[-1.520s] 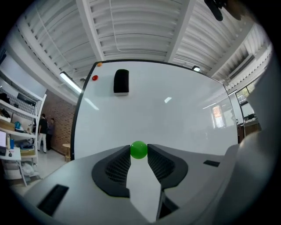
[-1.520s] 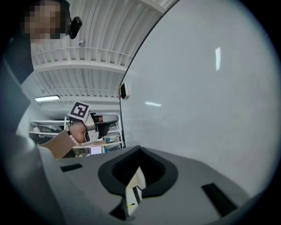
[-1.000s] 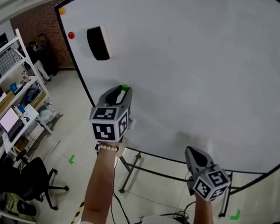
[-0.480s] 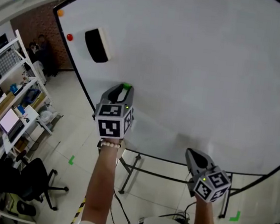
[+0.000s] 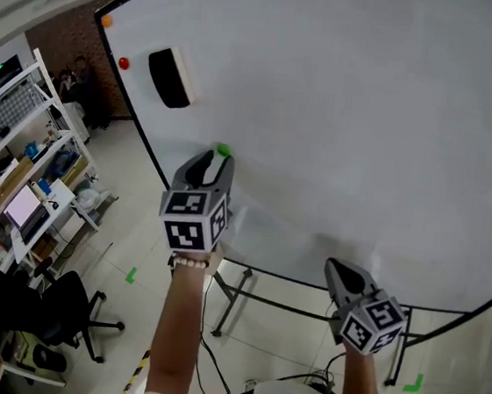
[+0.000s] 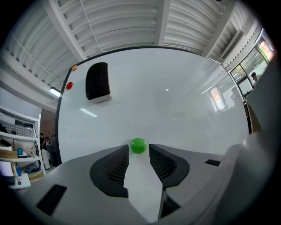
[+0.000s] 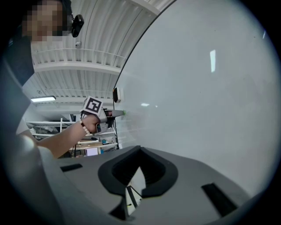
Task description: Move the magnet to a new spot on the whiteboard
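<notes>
The green magnet [image 6: 138,145] sits toward the whiteboard's [image 6: 175,101] left edge, between the left hand-held gripper's [image 6: 138,149] just-opened, spread jaws. A straight withdrawal is advised, so it is not nudged. The right hand-held gripper [image 7: 140,147] is pressed together, empty.

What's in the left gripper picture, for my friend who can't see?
A green magnet sits on a whiteboard between the left gripper's jaws, which have just been opening and aren't squeezing it. A black eraser and red magnet sit upper left.
</notes>
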A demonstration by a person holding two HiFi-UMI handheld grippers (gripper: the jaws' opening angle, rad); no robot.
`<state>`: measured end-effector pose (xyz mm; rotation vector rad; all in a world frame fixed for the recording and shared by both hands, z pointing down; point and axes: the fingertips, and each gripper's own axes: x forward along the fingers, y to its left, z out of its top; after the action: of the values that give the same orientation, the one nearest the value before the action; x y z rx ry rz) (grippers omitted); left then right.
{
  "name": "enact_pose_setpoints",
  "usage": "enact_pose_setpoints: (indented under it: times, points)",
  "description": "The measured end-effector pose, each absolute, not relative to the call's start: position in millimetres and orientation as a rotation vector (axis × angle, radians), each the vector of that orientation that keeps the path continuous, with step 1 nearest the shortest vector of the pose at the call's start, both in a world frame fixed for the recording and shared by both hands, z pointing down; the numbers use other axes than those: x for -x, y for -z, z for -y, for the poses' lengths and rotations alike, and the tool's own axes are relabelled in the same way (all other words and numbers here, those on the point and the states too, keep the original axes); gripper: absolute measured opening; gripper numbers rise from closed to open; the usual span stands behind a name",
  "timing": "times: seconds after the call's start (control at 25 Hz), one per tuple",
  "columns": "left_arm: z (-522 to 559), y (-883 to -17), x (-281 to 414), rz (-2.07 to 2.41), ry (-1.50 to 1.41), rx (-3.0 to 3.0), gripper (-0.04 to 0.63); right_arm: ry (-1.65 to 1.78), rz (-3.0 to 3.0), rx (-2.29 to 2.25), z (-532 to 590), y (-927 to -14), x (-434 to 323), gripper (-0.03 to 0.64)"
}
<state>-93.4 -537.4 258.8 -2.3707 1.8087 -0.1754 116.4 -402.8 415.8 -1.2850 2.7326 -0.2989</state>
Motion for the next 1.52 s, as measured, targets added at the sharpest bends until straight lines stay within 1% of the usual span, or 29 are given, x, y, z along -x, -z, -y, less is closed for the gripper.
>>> enact_pose_setpoints:
  times: [0.08,0.2,0.28,0.36,0.4,0.52,0.64,0.76,1.08,1.4,1.52]
  points:
    - [511.5,-266.0,88.7,-1.821,0.133,2.387,0.149,0.301,-2.747,1.242,394.4,-416.9,-122.3,0.009]
    - [471.7,-300.3,78.8,-1.854,0.066,2.434,0.146,0.325,-2.778,1.165,387.3,-428.6,-127.2,0.009]
    - [451.1,-325.9,78.7,-1.909,0.013,2.470,0.093,0.350,-2.805,1.109,391.3,-432.6,-123.5,0.009]
    - [431.9,-349.9,85.4,-1.999,-0.043,2.494,0.010,0.375,-2.835,1.046,398.7,-430.4,-114.6,0.009]
    - [422.0,-365.2,88.1,-2.050,-0.065,2.506,0.000,0.389,-2.849,1.015,402.3,-430.6,-110.4,0.009]
    - [387.7,-422.4,85.0,-2.197,-0.094,2.559,0.000,0.435,-2.883,0.934,404.4,-439.2,-102.6,0.009]
    - [356.2,-475.9,71.3,-2.284,-0.058,2.638,0.000,0.479,-2.893,0.878,399.4,-450.3,-98.1,0.009]
    - [330.9,-506.4,63.3,-2.330,-0.028,2.677,0.000,0.507,-2.900,0.844,387.4,-459.9,-92.3,0.009]
    - [274.3,-504.9,64.4,-2.252,-0.037,2.714,0.000,0.486,-2.910,0.849,326.8,-463.1,-72.1,0.009]
    - [151.2,-524.7,101.2,-2.214,-0.033,2.767,0.000,0.493,-2.930,0.930,196.8,-492.2,-32.0,0.009]
    - [111.3,-526.6,104.5,-2.193,-0.023,2.808,0.000,0.516,-2.941,0.987,152.2,-499.4,-29.4,0.009]
